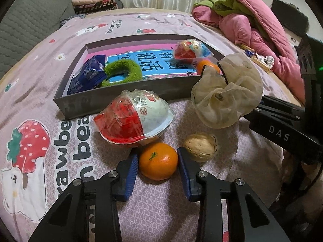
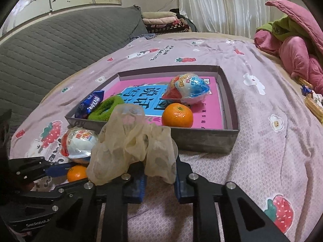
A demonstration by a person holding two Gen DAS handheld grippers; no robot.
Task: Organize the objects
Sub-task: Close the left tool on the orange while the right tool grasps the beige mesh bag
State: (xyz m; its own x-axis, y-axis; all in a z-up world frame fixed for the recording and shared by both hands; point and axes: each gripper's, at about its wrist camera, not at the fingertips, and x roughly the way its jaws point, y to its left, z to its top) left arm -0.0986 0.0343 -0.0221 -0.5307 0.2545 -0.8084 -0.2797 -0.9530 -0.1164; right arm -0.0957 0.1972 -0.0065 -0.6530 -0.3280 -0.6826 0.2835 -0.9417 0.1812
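Loose objects on the pink bedspread (image 1: 60, 46) are being gathered into the shallow grey box (image 1: 113, 98), which sits at the middle of the bed and already holds a book, a blue snack packet (image 1: 88, 72), a green fuzzy ring (image 1: 122, 72), one wrapped toy egg (image 1: 191, 50) and a tangerine (image 2: 177, 115) at its near right corner. Just near of the box's front wall lie a second wrapped egg (image 1: 134, 121), another tangerine (image 1: 158, 161) and a walnut (image 1: 199, 147), close together, probably waiting their turn. The left gripper (image 1: 157, 162) stands narrow around that near tangerine, its blue pads (image 1: 132, 169) right against the fruit's two sides, so I judge it gripped for a lift into the box. The right gripper (image 2: 159, 173) is pinched on a beige gauzy scrunchie (image 2: 131, 141), held clear above the bedspread near the box's front wall, likely heading in. The scrunchie's folds hide that gripper's fingertips and part of the box's front, so how much fabric is caught cannot be told. From the right wrist view the walnut is not visible, and the near tangerine is half covered.
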